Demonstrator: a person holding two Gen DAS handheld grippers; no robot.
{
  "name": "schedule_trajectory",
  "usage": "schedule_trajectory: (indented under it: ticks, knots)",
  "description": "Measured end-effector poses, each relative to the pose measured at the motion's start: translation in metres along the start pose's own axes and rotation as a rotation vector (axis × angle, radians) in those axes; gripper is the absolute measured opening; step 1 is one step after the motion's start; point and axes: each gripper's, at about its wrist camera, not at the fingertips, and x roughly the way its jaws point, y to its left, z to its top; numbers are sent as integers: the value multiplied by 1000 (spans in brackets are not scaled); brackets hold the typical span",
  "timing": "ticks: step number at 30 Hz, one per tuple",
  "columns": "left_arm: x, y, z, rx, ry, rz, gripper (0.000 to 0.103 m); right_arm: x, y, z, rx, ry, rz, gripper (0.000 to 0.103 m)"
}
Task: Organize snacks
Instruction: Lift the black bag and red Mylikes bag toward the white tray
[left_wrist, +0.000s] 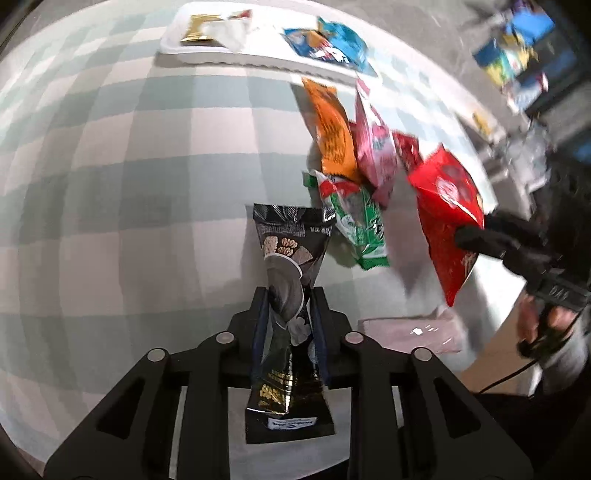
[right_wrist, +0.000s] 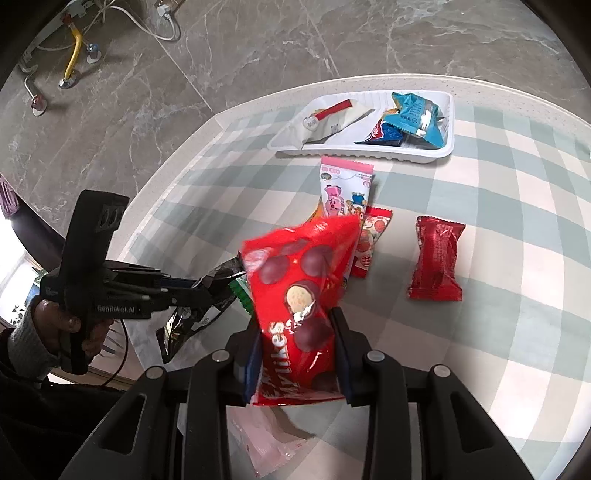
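Both grippers carry snacks above the checked worktop (right_wrist: 498, 192). The left gripper (left_wrist: 290, 306) pinches a black packet (left_wrist: 286, 251); the right gripper (right_wrist: 299, 332) pinches a red chocolate bag (right_wrist: 295, 280). The white tray (right_wrist: 448, 125) at the worktop's far edge already contains several packets. Between tray and grippers, pink (right_wrist: 343, 188), orange (left_wrist: 330, 125), green (left_wrist: 358, 221) and red (right_wrist: 436, 258) packets remain unsorted, so the task appears partly complete.

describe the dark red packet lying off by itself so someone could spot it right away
Start at the white tray on the checked tablecloth. Nearer than the tray, right of the snack pile, lies the dark red packet. Unlike its neighbours it touches nothing and shows no cartoon picture.
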Motion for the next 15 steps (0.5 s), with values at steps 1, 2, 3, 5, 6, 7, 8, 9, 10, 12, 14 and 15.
schedule_trajectory:
  ticks: [1,2,3,5,6,7,8,9,10,12,14,15]
  knots:
    - [4,-4,-1,23,15,23,23,1,1,0,-2,2,-1,37]
    - [9,-8,0,41,32,48,23,2,2,0,-2,2,1,37]
    - [12,-10,-2,54,42,64,23,2,2,0,-1,2,5,37]
    - [13,-16,-1,81,36,86,23,3,3,1,-5,1,2,37]
    - [15,-19,0,100,38,100,23,4,3,1,-8,2,-5,37]
    - [16,-21,2,108,40,107,24,5,3,1,-12,7,-12,37]
    - [17,-23,4,118,43,115,24,6,3,0,-14,10,-17,37]
    - [17,-24,4,123,45,118,25,7,3,0,-14,15,-21,37]
    - [18,-26,5,132,47,119,27,8,4,-1,-15,21,-22,37]
    - [19,-29,6,136,50,106,36,11,5,-3,-22,34,-35,38]
    - [19,-31,6,123,49,66,49,15,7,-5,-25,45,-44,44]
    - [21,-36,6,126,47,58,55,16,8,-6,-24,43,-49,46]
